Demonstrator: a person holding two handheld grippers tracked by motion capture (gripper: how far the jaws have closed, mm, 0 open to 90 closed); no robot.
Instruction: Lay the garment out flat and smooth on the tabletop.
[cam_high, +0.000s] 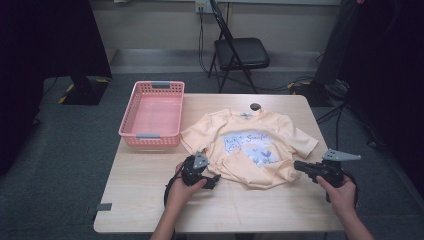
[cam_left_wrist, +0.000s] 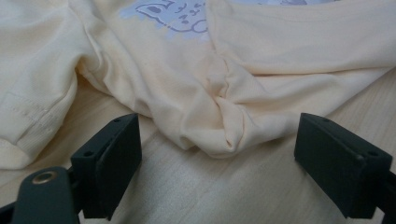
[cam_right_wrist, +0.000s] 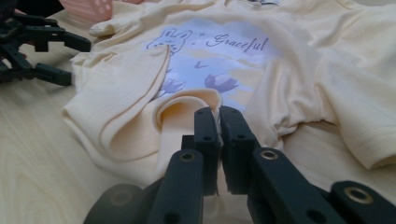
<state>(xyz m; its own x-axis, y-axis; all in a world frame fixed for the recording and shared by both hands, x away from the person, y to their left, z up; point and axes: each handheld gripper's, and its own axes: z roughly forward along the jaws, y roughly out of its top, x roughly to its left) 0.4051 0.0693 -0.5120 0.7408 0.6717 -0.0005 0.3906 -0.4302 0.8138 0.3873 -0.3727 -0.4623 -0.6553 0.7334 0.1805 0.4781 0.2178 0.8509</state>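
A pale yellow t-shirt (cam_high: 250, 140) with a blue print reading "Graceful" lies face up on the wooden table (cam_high: 145, 200), its bottom hem toward me. My right gripper (cam_high: 299, 165) sits at the shirt's lower right corner. In the right gripper view its jaws (cam_right_wrist: 218, 116) are shut on a raised fold of the shirt's hem (cam_right_wrist: 187, 102). My left gripper (cam_high: 212, 181) rests at the lower left corner, open. In the left gripper view a bunched corner of the shirt (cam_left_wrist: 219, 126) lies between its wide-apart jaws (cam_left_wrist: 219, 140), touching neither.
A pink plastic basket (cam_high: 150, 136) stands on the table's far left, just left of the shirt's sleeve. A small black round object (cam_high: 255, 106) lies beyond the collar. A black folding chair (cam_high: 240, 52) stands behind the table. The left gripper (cam_right_wrist: 60, 58) shows in the right gripper view.
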